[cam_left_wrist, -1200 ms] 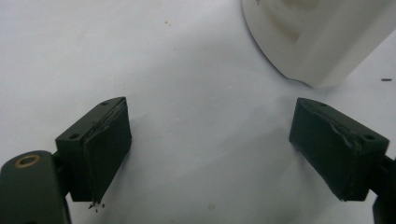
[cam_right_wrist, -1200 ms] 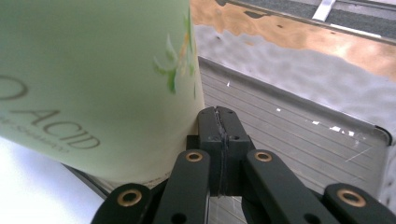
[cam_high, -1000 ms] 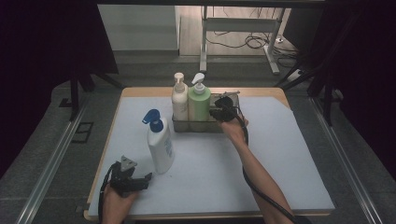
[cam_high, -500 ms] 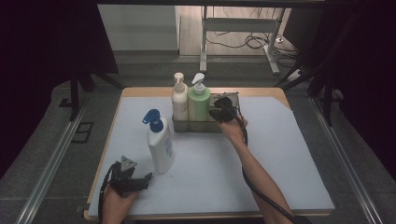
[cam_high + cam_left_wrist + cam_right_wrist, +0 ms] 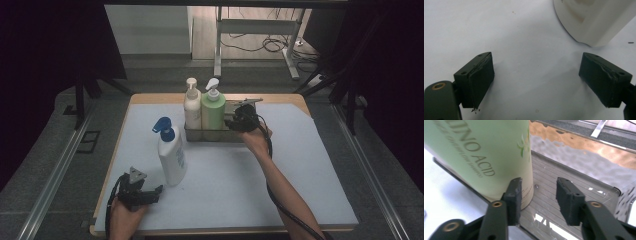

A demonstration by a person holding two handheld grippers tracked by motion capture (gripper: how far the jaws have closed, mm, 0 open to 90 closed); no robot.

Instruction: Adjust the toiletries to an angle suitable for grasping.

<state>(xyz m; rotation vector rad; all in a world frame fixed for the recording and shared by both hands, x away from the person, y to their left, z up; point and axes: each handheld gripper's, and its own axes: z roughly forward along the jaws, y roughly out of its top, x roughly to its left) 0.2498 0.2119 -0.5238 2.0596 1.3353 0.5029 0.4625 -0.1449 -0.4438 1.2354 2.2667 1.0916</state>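
High view: the right gripper [image 5: 235, 121] sits at the metal tray [image 5: 212, 135] at the far side of the table [image 5: 300, 165], just beside the green pump bottle [image 5: 212, 111] that stands in the tray next to the cream pump bottle [image 5: 192, 107]. The left gripper [image 5: 159, 189] rests near the table's front edge, close to the white bottle with a blue sprayer [image 5: 171, 157].

Left gripper view: jaws stand wide apart over the bare surface; nothing lies between them.

Right gripper view: jaws have just been opening and stand apart with nothing between them. The left jaw lies against the green bottle's side, above the tray floor.
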